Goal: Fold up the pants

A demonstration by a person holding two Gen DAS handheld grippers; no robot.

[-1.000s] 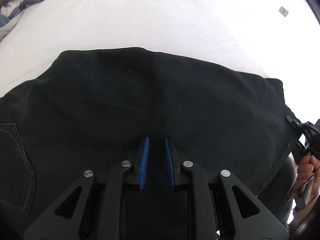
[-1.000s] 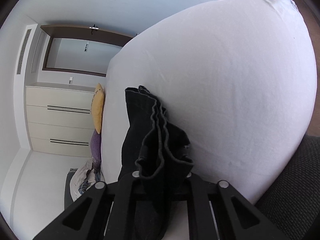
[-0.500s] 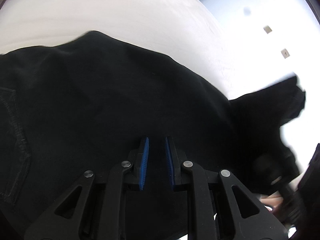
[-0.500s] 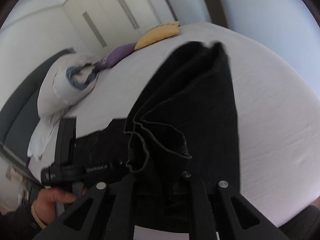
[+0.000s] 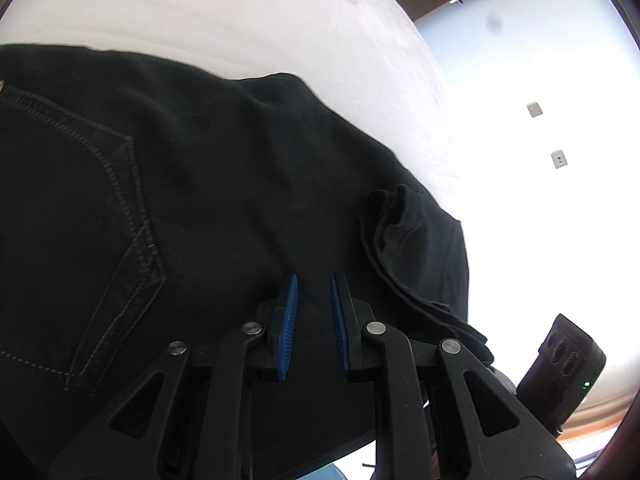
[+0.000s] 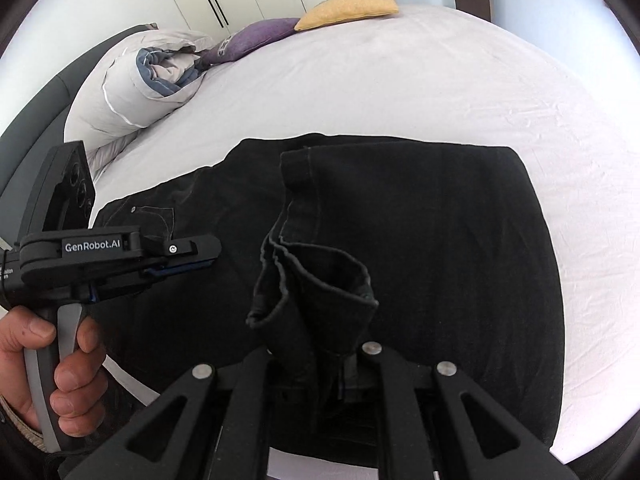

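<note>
Black pants (image 6: 420,216) lie on the white bed, folded over; they fill the left wrist view (image 5: 180,184), where a back pocket (image 5: 80,208) shows at left. My right gripper (image 6: 320,364) is shut on the bunched leg hems (image 6: 316,280) and holds them above the lying cloth; those hems also show in the left wrist view (image 5: 396,224). My left gripper (image 5: 314,300) hovers low over the pants with its blue pads (image 5: 289,320) a small gap apart and nothing between them. It also shows from the side in the right wrist view (image 6: 188,266).
The white bed sheet (image 6: 440,92) spreads beyond the pants. A rolled duvet (image 6: 140,80), a purple cushion (image 6: 256,36) and a yellow cushion (image 6: 352,6) lie at the head end. White wardrobes stand behind. The bed's near edge runs just under both grippers.
My right gripper has swung the leg hems up and over toward the waist end. My left gripper has shifted toward the back pocket, staying low over the cloth.
</note>
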